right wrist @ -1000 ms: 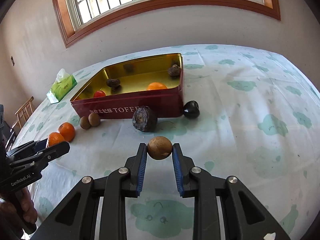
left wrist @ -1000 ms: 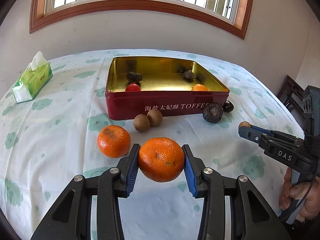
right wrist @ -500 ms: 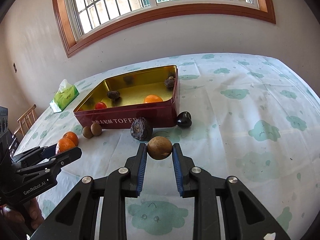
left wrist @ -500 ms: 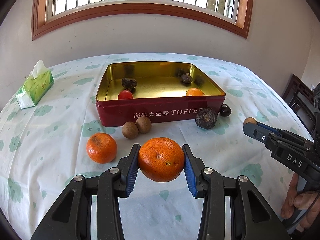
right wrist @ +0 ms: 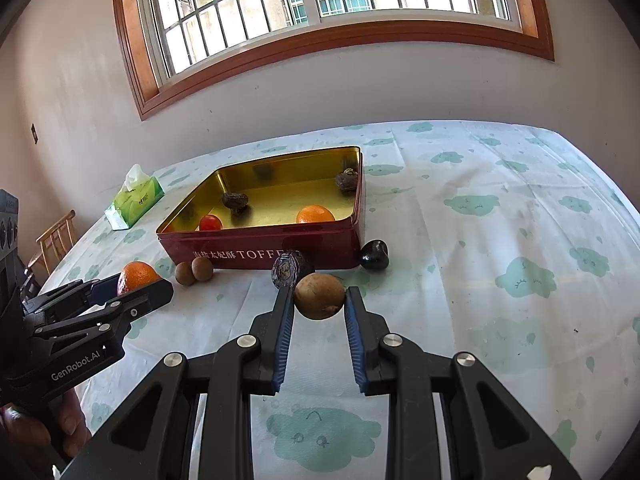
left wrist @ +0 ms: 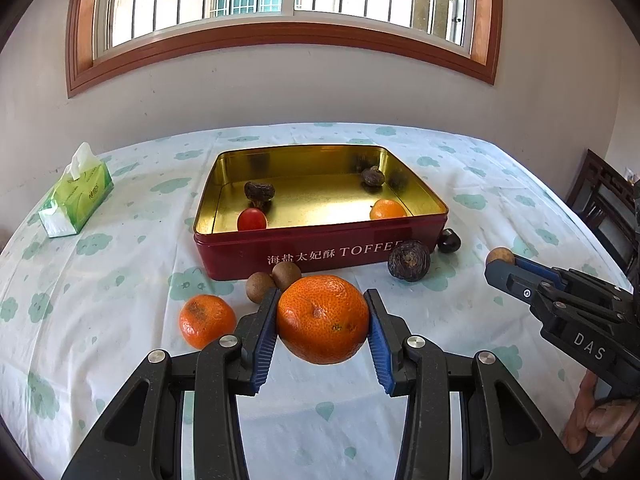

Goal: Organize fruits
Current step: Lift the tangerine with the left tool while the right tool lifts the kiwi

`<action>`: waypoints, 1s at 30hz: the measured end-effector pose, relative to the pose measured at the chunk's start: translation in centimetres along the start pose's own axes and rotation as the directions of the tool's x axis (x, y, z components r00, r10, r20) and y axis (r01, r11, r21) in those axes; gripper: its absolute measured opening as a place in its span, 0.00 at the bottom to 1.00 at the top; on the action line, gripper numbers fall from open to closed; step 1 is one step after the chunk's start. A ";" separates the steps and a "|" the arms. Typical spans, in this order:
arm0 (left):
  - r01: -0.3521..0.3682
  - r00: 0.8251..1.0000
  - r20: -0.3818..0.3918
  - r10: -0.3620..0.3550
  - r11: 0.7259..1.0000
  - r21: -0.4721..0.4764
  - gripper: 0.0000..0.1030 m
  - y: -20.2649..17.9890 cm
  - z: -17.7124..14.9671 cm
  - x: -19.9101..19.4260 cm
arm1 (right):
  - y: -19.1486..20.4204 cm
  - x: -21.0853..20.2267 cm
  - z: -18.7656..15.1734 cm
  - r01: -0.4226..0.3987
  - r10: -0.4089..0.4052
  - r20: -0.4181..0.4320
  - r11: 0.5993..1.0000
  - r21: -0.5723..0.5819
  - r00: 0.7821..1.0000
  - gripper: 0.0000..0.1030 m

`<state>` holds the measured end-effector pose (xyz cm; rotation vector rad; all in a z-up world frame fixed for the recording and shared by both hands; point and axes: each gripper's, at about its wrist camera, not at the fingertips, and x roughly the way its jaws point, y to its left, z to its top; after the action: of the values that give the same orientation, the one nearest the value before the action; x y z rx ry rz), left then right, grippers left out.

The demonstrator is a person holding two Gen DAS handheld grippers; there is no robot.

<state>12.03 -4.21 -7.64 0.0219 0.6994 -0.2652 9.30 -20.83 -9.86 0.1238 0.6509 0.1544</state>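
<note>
left wrist view | left gripper (left wrist: 322,322) clamps tangerine (left wrist: 322,319) clear of bench (left wrist: 120,280) | right gripper (right wrist: 319,302) pinches brown fruit (right wrist: 319,296) | both held aloft, likely bound for tin (left wrist: 320,254)

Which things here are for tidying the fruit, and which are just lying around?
For the job:
- tin
- held orange, left gripper
- held brown fruit, right gripper
- loose orange, two brown fruits, dark fruits

Lying about:
- tissue pack
- chair
</note>
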 end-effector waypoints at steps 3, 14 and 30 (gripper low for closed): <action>-0.003 1.000 0.005 0.003 1.000 0.000 0.41 0.1 0.1 -0.1 | 0.2 -0.1 0.1 -0.001 0.001 0.004 1.000 -0.004 1.000 0.23; -0.017 1.000 0.021 0.017 1.000 -0.008 0.41 0.6 0.5 -0.2 | 0.8 -0.2 0.5 -0.004 0.004 0.010 1.000 -0.012 1.000 0.23; -0.033 0.999 0.034 0.033 0.999 -0.001 0.41 0.9 1.0 0.0 | 1.6 -0.5 1.1 -0.010 0.010 0.019 1.000 -0.029 1.000 0.23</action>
<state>12.85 -3.49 -6.96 0.0283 0.6648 -0.2329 9.47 -19.43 -8.43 0.1009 0.6291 0.1718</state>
